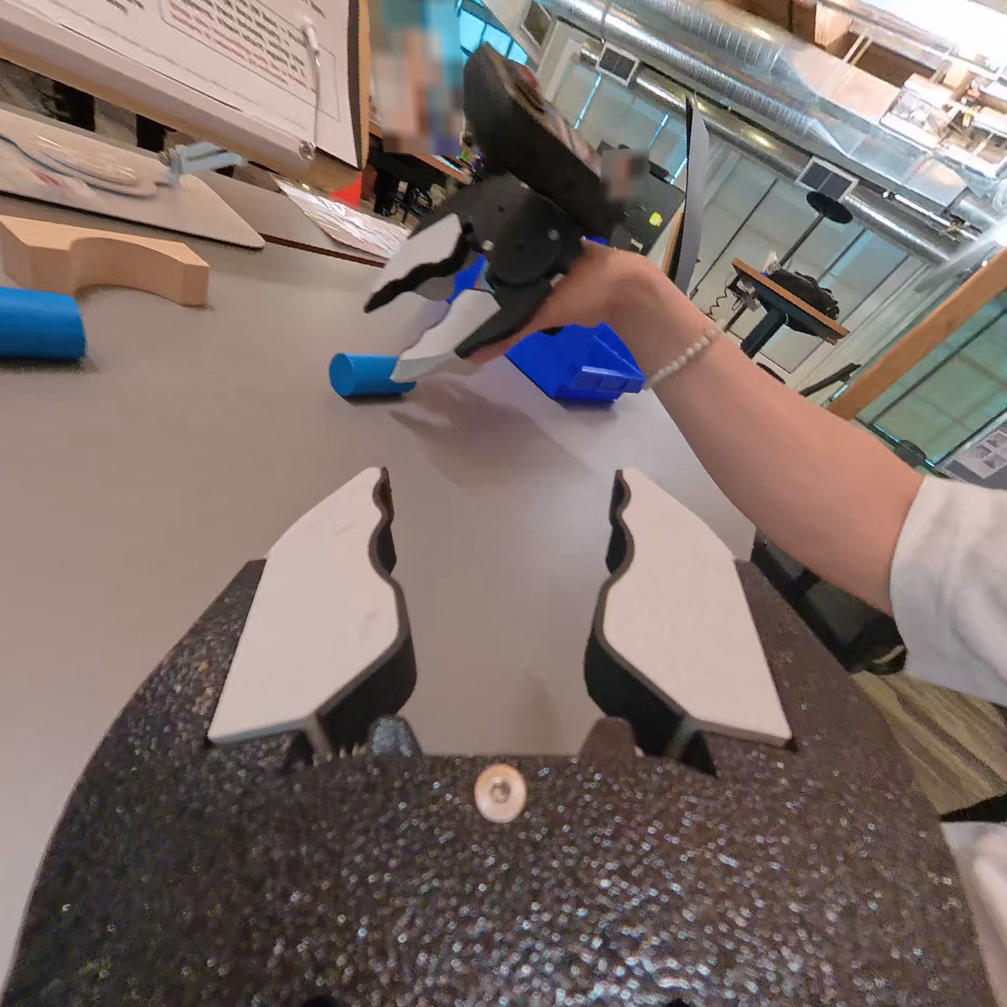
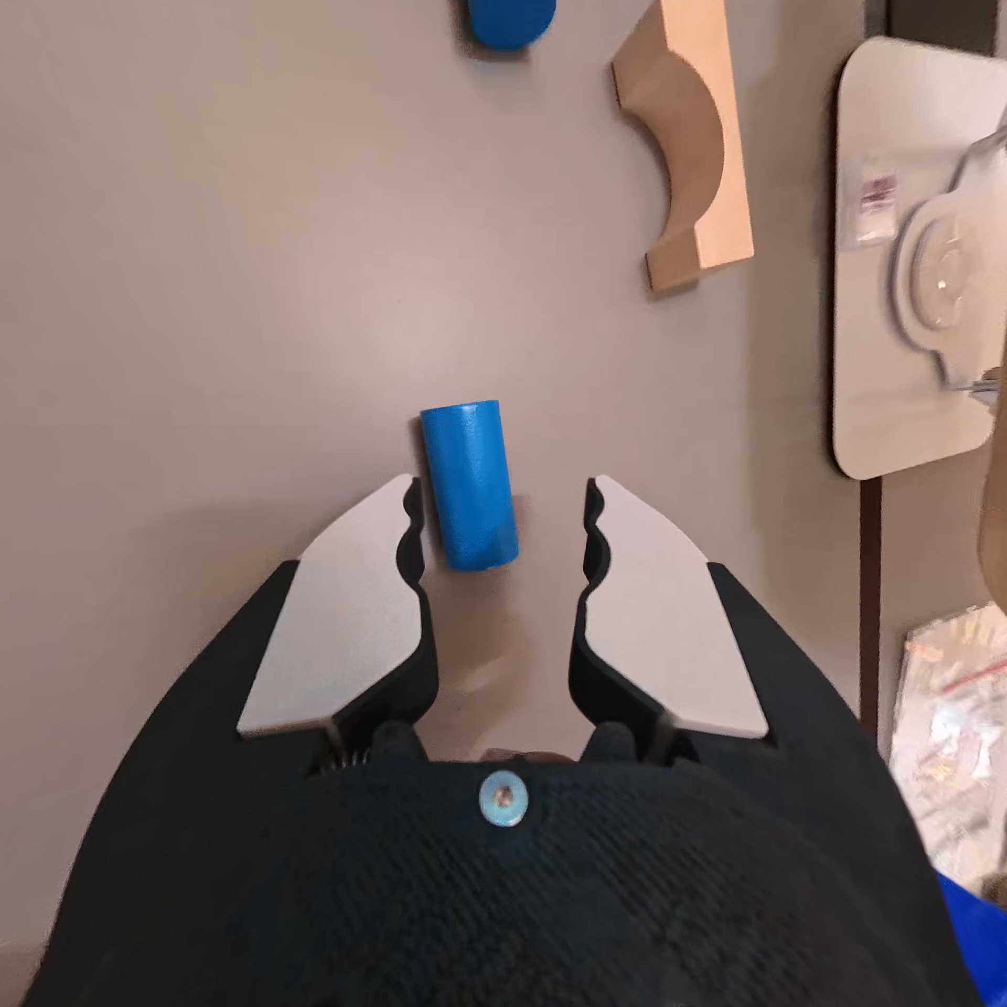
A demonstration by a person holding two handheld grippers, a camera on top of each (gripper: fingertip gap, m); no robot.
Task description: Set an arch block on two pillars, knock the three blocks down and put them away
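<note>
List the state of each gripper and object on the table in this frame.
left gripper: open, empty, above bare table.
right gripper: open, over the near blue cylinder.
near blue cylinder: lying on its side, ungripped.
far blue cylinder: lying on the table.
wooden block: lying flat.
blue bin: on the table.

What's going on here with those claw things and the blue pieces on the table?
A person holds a two-finger gripper in each hand over a grey table. The right gripper is open and hangs just above a small blue cylinder lying on its side, which sits partly between its fingers, nearer one of them. The left gripper is open too and holds nothing. A second blue cylinder, a curved wooden block and a blue bin lie nearby.
</note>
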